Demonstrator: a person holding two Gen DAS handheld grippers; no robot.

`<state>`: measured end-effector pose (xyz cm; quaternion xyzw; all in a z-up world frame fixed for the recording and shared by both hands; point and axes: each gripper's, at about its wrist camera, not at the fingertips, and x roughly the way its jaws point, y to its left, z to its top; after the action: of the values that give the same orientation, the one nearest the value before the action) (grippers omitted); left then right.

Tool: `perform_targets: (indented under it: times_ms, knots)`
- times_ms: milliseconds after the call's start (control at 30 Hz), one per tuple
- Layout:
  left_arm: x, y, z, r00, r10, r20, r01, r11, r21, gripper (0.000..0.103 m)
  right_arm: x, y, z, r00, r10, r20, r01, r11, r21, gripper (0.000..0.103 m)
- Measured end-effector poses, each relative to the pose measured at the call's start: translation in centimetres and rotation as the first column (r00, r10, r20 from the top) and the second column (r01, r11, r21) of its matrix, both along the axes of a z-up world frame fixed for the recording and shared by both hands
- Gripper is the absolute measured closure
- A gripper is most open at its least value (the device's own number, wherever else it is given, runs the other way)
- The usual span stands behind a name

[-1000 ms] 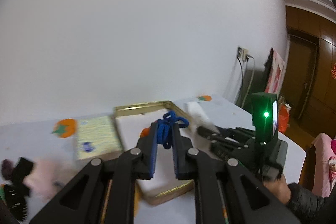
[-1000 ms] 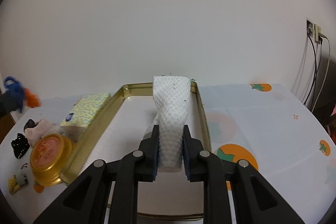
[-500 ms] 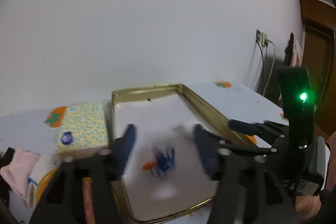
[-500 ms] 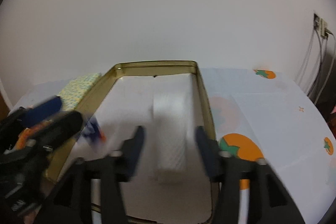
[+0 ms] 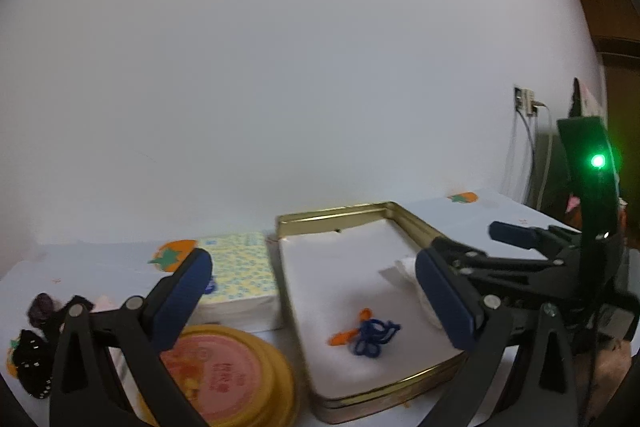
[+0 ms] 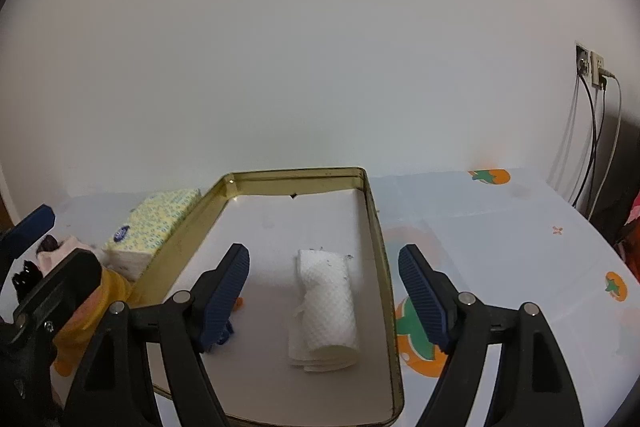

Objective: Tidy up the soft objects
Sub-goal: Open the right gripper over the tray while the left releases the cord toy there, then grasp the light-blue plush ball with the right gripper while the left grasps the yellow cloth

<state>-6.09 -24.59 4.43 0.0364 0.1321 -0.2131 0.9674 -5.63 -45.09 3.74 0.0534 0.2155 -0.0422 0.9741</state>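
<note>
Two grippers, left [image 5: 320, 303] and right [image 6: 323, 297], jaws apart over gold tin [image 6: 380, 247]; lid [image 5: 216, 371] lettering unreadable.

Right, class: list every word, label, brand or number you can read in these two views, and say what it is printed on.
Nothing can be read for certain.
Round yellow tin: red print on its pink lid, too blurred to read.
Tissue pack: blue oval brand badge, lettering too small to read.
Gold tray, folded white cloth, blue and orange yarn piece: no text.
</note>
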Motion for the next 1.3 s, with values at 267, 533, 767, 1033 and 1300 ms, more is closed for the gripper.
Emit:
perform_targets:
  times_ms: [267,533,767,1033,1300]
  knots:
    - [-0.7,1.8,-0.9,0.997,0.071,0.031,-0.072,0.997,0.03,0.0,-0.7,1.3,-0.3,0.999,-0.031,0.035,0.033,0.998,-0.053,0.024]
    - [-1.4,4.2,-1.0,0.994,0.102,0.028,-0.103,0.995,0.021,0.0,-2.9,3.2,0.5,0.986,-0.096,0.135,0.108,0.991,-0.084,0.024]
    - [-2.1,6.1,-1.2,0.996,0.085,-0.014,-0.085,0.996,0.001,0.0,-4.1,5.9,0.4,0.987,-0.063,0.148,0.08,0.991,-0.109,0.024]
    - [-3.1,9.5,-1.4,0.997,0.02,-0.073,-0.023,0.999,-0.031,0.0,-5.4,9.0,0.2,0.988,-0.028,0.149,0.044,0.994,-0.102,0.024]
    - [-4.4,13.5,-1.6,0.995,0.05,-0.086,-0.051,0.999,-0.012,0.0,-6.0,12.8,-0.2,0.991,0.033,0.128,-0.02,0.994,-0.104,0.024]
